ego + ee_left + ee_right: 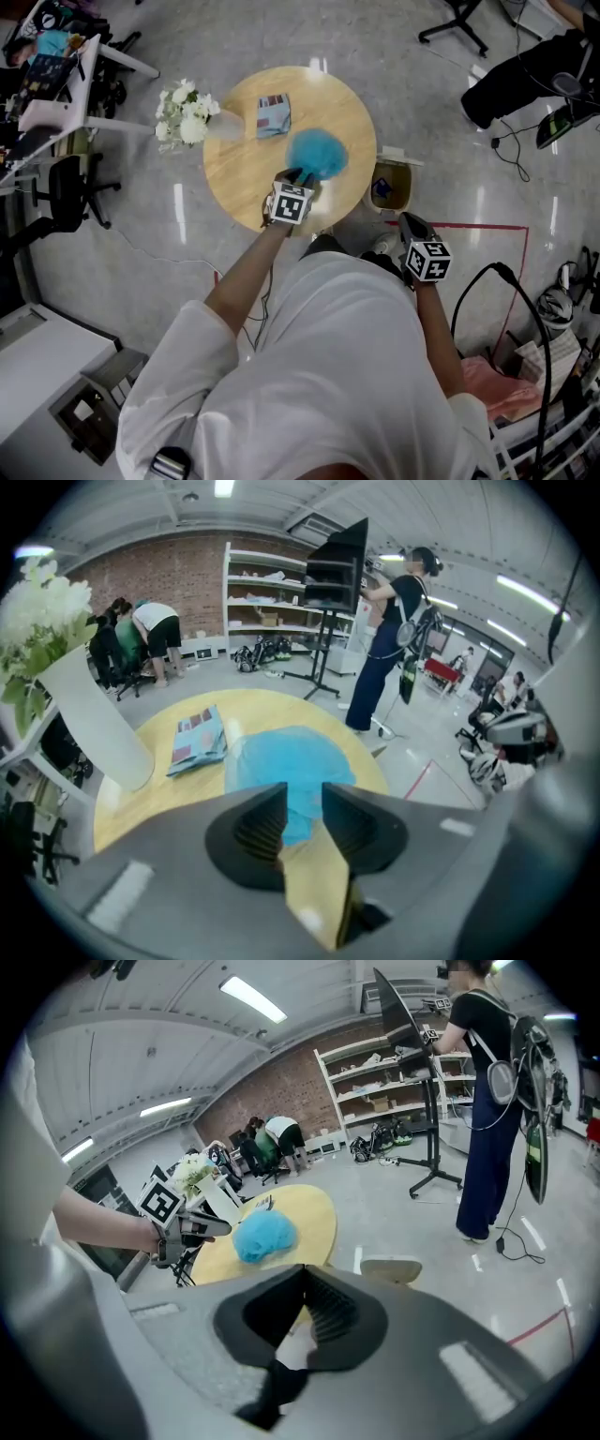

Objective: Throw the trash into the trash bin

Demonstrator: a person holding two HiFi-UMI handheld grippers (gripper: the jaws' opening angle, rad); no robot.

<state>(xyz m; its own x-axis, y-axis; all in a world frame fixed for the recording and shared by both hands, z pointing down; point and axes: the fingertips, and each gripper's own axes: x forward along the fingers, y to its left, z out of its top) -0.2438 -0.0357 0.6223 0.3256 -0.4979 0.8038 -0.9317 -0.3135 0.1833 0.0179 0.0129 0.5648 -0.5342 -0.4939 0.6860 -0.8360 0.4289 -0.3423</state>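
Matt wooden table (pixel 339 111), blue trash (pixel 317 153) perhaps cloth, glossy floor (pixel 164 258)

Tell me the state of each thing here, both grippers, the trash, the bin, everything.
Fluffy blue wad of trash: lying on the round wooden table, ungripped.
Left gripper: open, at the wad's near edge.
Right gripper: shut, empty.
Folded blue packet: flat on the table.
White flowers in white vase: upright.
Beige trash bin: upright on the floor.

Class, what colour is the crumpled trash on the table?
The trash is blue, clearest in the left gripper view.
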